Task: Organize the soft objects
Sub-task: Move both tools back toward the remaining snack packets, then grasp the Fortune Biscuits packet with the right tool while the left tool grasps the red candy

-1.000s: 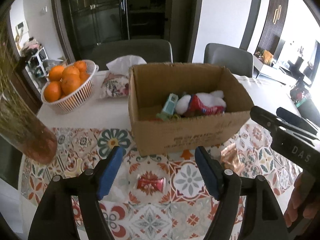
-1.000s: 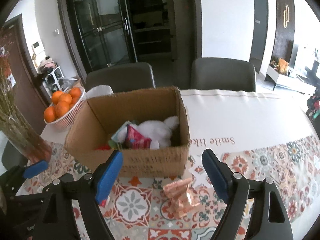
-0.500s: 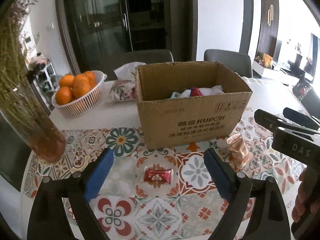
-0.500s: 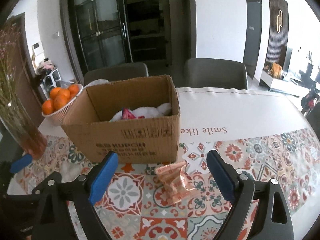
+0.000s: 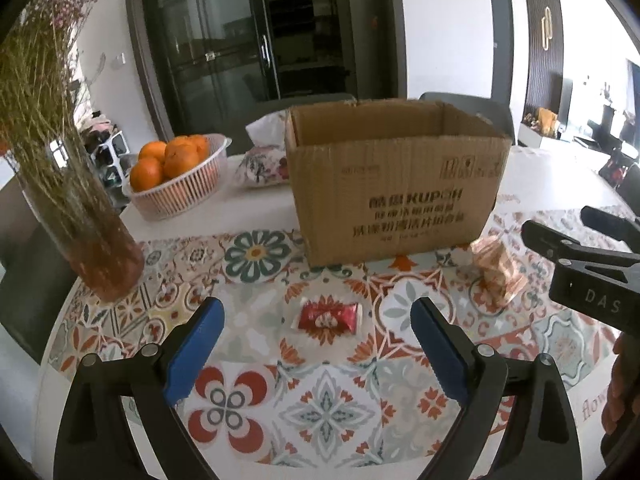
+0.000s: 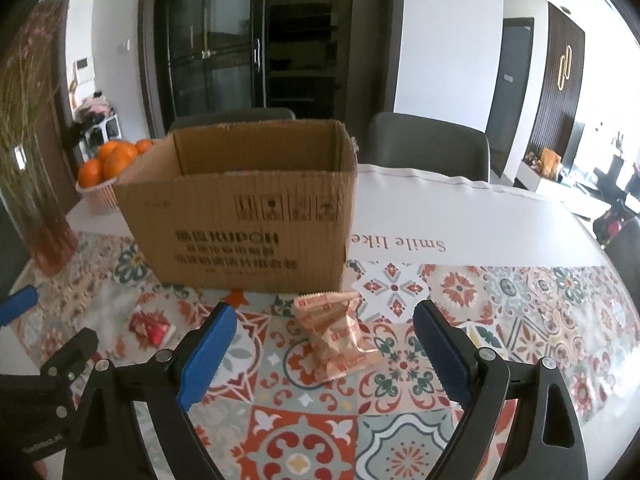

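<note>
A red snack packet (image 5: 329, 317) lies flat on the patterned tablecloth, straight ahead of my open, empty left gripper (image 5: 316, 354). It also shows in the right wrist view (image 6: 152, 327). A tan snack packet (image 6: 335, 339) lies between the fingers' line of my open, empty right gripper (image 6: 324, 356), a little beyond the tips; it also shows in the left wrist view (image 5: 496, 274). The open cardboard box (image 5: 394, 184) stands behind both packets, and shows in the right wrist view (image 6: 244, 208). Its contents are hidden from this low angle.
A basket of oranges (image 5: 176, 176) and a floral tissue pack (image 5: 262, 160) stand at the back left. A glass vase of dried flowers (image 5: 80, 220) stands at the left. Chairs (image 6: 428, 148) line the table's far edge.
Both grippers have dropped lower and pulled back toward the table's near side, so the box's inside is no longer visible. Both jaws stay open and empty.
</note>
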The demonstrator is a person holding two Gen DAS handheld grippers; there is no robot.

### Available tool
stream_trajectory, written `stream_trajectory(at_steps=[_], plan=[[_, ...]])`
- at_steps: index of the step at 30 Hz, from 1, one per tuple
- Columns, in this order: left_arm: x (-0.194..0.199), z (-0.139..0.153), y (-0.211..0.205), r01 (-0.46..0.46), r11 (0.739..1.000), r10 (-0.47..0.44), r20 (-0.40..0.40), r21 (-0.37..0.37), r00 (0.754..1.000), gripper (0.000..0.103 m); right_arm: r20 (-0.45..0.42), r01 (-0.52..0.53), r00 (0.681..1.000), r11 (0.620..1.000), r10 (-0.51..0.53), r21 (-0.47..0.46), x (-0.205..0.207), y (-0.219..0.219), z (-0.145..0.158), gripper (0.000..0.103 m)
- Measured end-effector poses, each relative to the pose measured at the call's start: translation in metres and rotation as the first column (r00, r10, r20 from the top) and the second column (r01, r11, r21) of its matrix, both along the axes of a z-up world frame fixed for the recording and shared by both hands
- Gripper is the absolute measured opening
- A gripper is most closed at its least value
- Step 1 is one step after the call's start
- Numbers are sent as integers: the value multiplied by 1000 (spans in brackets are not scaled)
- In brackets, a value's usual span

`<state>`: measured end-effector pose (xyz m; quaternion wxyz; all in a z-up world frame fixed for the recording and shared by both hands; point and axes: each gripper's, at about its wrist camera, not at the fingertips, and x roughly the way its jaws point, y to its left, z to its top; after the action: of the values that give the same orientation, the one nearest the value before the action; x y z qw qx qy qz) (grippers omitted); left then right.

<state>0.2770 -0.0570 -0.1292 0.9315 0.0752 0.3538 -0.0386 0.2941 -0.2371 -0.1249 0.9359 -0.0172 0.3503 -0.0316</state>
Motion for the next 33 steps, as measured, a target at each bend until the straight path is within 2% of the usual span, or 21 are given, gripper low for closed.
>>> stream_trajectory(at_steps=[5,9,20,28,33], plan=[[-2,-18,-1,-7,1000,7,-27,19,1000,98,7,-5,1000,998,6,-64,0,5,-10,91],[0,-28,-2,2,999,-1,-22,52,1000,99,15,-1,1000,998,2,-63,4,3,-18,91],[25,-57,-9,5,994,-1,-41,110,999,100,-66,3,998,998,-7,-63,30,-4,-55,91],[43,-71,-8,1,998,3,-66,61,998,100,-133,42,990,999,-42,-1,48,-12,-78,91],[58,-82,-4,-20,1000,20,-133,2,991,99,-158,55,986,998,-51,17,60,-15,-89,91]])
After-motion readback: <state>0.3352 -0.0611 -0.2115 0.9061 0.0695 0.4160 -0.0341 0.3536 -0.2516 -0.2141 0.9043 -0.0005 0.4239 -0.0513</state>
